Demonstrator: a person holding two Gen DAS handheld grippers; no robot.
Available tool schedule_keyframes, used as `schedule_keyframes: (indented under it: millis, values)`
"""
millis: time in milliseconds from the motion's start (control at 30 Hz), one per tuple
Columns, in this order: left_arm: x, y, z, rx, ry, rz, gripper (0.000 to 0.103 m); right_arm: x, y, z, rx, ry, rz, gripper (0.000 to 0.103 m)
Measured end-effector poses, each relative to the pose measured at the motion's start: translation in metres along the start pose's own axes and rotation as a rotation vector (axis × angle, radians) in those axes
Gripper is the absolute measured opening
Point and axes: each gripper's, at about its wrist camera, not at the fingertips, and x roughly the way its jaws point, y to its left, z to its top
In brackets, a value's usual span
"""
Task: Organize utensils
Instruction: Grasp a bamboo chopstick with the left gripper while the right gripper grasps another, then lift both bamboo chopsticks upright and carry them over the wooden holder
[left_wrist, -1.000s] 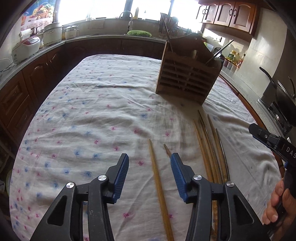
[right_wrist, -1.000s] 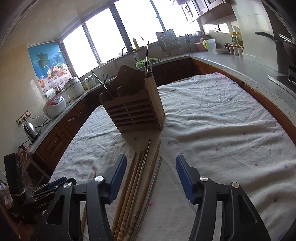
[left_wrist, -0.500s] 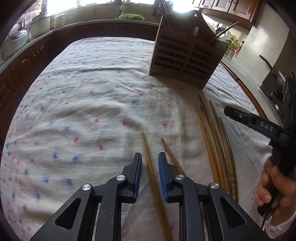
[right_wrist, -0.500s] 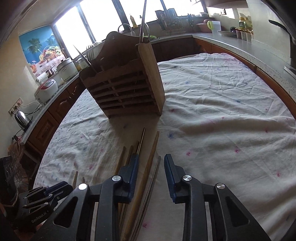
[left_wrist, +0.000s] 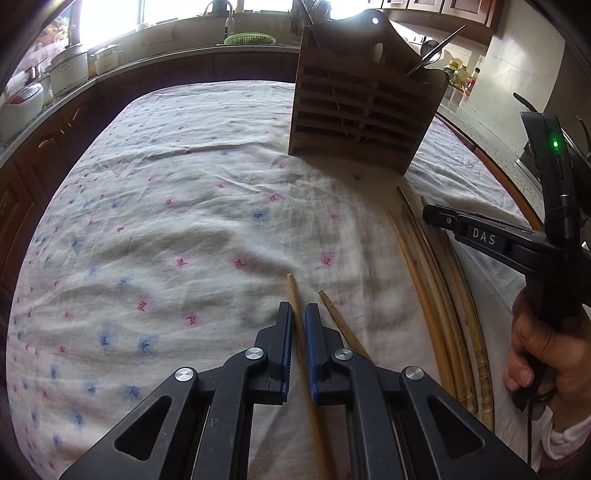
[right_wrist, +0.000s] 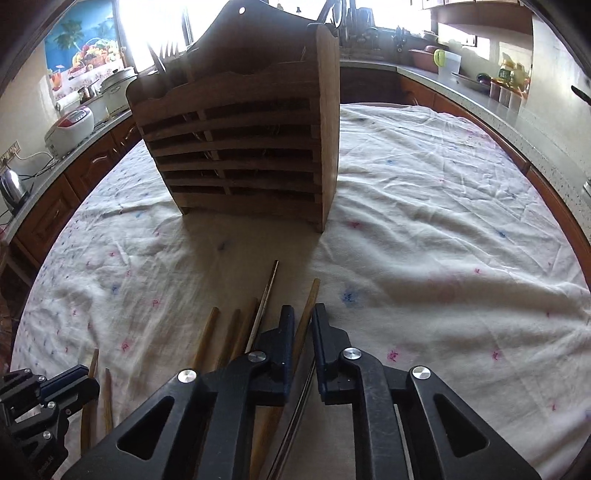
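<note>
A wooden chopstick (left_wrist: 293, 291) lies on the flowered tablecloth (left_wrist: 166, 221), and my left gripper (left_wrist: 297, 308) is shut on it near its far end. A second loose chopstick (left_wrist: 340, 325) lies just to its right. Further right is a bundle of several chopsticks (left_wrist: 432, 288). My right gripper (right_wrist: 303, 308) is low over that bundle, its jaws closing around one wooden chopstick (right_wrist: 312, 295), with a thin gap still showing at the pads. A metal chopstick (right_wrist: 267, 291) lies left of it. The slatted wooden utensil holder (right_wrist: 243, 147) stands upright behind, with cutlery in it.
A person's hand (left_wrist: 535, 354) grips the right tool. Wooden cabinets and a counter ring the table, with rice cookers (left_wrist: 70, 70), a green colander (left_wrist: 249, 38) by the sink and a kettle (right_wrist: 11, 184). The cloth left of the holder is bare.
Both grippers moved forward and down onto the chopsticks. Their jaws went from wide apart to nearly together, the left onto its single stick, the right around one stick of the bundle.
</note>
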Motion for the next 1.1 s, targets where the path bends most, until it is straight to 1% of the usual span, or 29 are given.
schedule_keyframes:
  millis: [100,167,433,533,700,800,967,1100]
  values:
    - [-0.003,0.005,0.001,-0.024,0.003,-0.034,0.003,-0.003,-0.007,0.000,0.049,-0.001,0.052,0.007]
    - [-0.010,0.009,0.002,-0.034,-0.019,-0.041,0.003,-0.013,-0.011,-0.001,0.083,-0.014,0.089,0.006]
    - [-0.066,0.018,0.006,-0.089,-0.130,-0.120,0.003,-0.090,-0.015,-0.007,0.133,-0.146,0.199,0.005]
    - [-0.092,0.021,0.006,-0.100,-0.178,-0.150,0.003,-0.115,-0.013,-0.007,0.136,-0.189,0.218,0.005]
    - [-0.135,0.022,0.004,-0.096,-0.264,-0.177,0.003,-0.152,-0.015,-0.004,0.130,-0.258,0.242,0.005]
    - [-0.158,0.023,0.001,-0.089,-0.307,-0.185,0.003,-0.174,-0.016,-0.003,0.120,-0.316,0.238,0.005]
    - [-0.183,0.023,-0.002,-0.079,-0.353,-0.197,0.003,-0.199,-0.021,0.001,0.120,-0.375,0.237,0.005]
    - [-0.192,0.023,-0.002,-0.077,-0.375,-0.207,0.003,-0.208,-0.026,0.005,0.127,-0.401,0.237,0.005]
